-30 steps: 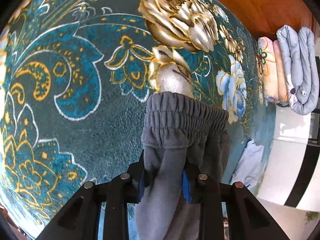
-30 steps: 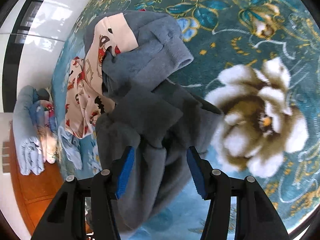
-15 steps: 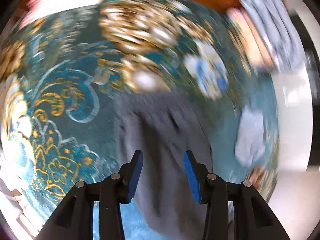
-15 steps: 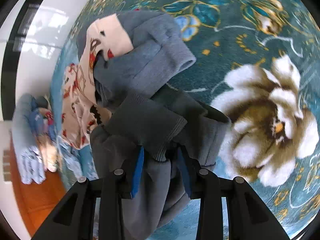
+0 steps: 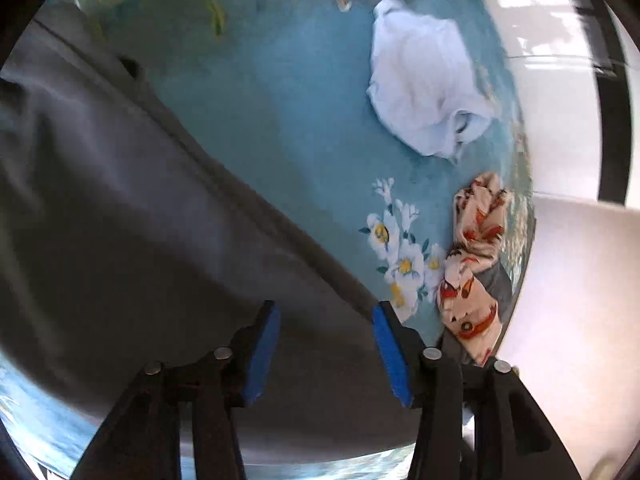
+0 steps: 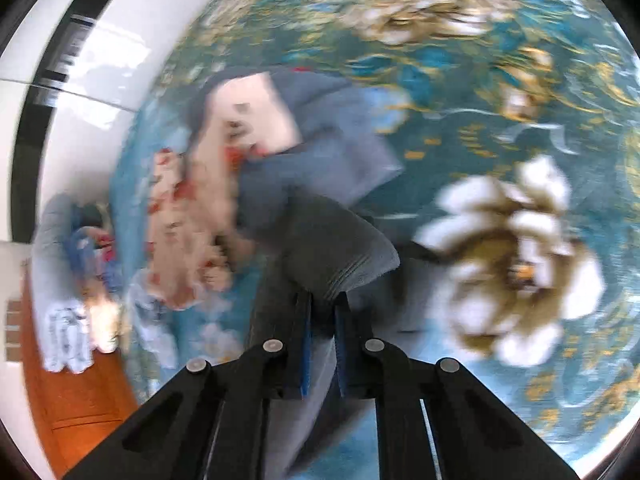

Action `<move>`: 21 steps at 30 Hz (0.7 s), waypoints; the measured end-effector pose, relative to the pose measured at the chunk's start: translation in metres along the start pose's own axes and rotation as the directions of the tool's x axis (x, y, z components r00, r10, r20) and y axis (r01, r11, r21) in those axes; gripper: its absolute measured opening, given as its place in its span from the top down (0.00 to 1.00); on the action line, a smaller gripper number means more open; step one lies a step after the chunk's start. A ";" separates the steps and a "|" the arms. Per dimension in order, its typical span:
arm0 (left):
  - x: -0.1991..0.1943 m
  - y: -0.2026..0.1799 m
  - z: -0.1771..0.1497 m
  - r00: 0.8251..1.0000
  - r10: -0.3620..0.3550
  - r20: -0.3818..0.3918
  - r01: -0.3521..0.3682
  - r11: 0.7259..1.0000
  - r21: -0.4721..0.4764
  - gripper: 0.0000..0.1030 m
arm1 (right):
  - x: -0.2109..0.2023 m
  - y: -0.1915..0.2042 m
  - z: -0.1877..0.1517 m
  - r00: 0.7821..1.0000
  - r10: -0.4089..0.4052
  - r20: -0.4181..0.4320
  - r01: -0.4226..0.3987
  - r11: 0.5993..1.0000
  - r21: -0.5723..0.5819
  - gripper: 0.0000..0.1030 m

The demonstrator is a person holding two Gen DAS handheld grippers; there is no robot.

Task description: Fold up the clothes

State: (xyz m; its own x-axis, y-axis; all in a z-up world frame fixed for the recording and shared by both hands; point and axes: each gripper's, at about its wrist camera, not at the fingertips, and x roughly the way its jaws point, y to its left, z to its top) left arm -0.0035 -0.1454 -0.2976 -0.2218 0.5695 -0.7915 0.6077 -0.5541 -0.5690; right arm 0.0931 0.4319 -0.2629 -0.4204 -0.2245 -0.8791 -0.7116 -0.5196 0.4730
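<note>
Grey sweatpants (image 5: 120,208) lie spread across a teal flowered carpet (image 5: 280,112) in the left wrist view. My left gripper (image 5: 324,344) hovers above the pants near their edge, its jaws opening, blue pads apart with only cloth beneath them. In the right wrist view my right gripper (image 6: 322,312) is closing and pinches a ribbed cuff of the grey pants (image 6: 340,256) between its pads, the cloth bunched and lifted. A cream printed garment (image 6: 192,216) lies just beyond, under a grey-blue garment (image 6: 332,136).
A crumpled pale blue garment (image 5: 428,84) and the cream printed garment (image 5: 476,256) lie near the carpet's edge by white floor (image 5: 560,320). Folded bedding (image 6: 60,296) is stacked beside an orange wooden surface (image 6: 80,408).
My left gripper let go of the pants' waistband, opened and swung fast sideways along the pants. My right gripper closed on the grey cuff and lifted it slightly.
</note>
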 end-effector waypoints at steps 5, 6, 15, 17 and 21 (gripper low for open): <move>0.027 0.002 0.009 0.998 0.058 -0.034 -0.062 0.989 -0.134 0.48 | 0.022 -0.008 -0.014 0.999 -0.008 -0.033 0.009 0.999 0.032 0.90; 0.030 0.001 0.011 0.996 0.084 -0.029 -0.088 0.986 -0.140 0.48 | 0.023 -0.007 -0.013 0.999 -0.002 -0.033 0.003 0.999 0.032 0.90; 0.034 0.011 0.013 0.980 0.198 -0.015 -0.196 0.956 -0.217 0.89 | 0.025 -0.003 -0.014 0.999 0.026 -0.047 -0.026 1.000 -0.005 0.90; 0.033 0.015 0.013 0.982 0.187 -0.019 -0.186 0.953 -0.238 0.91 | 0.022 -0.007 -0.013 0.998 0.030 -0.055 -0.030 1.000 -0.001 0.90; 0.032 0.018 0.013 0.993 0.111 -0.045 -0.119 0.952 -0.281 0.90 | 0.023 -0.008 -0.012 0.997 0.031 -0.065 -0.031 1.000 -0.003 0.90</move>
State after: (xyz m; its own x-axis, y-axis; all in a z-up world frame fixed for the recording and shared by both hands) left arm -0.0095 -0.1451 -0.3359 -0.1187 0.5311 -0.8390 0.8196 -0.4245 -0.3847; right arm 0.0958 0.4206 -0.2877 -0.4043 -0.2937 -0.8662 -0.6967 -0.5147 0.4997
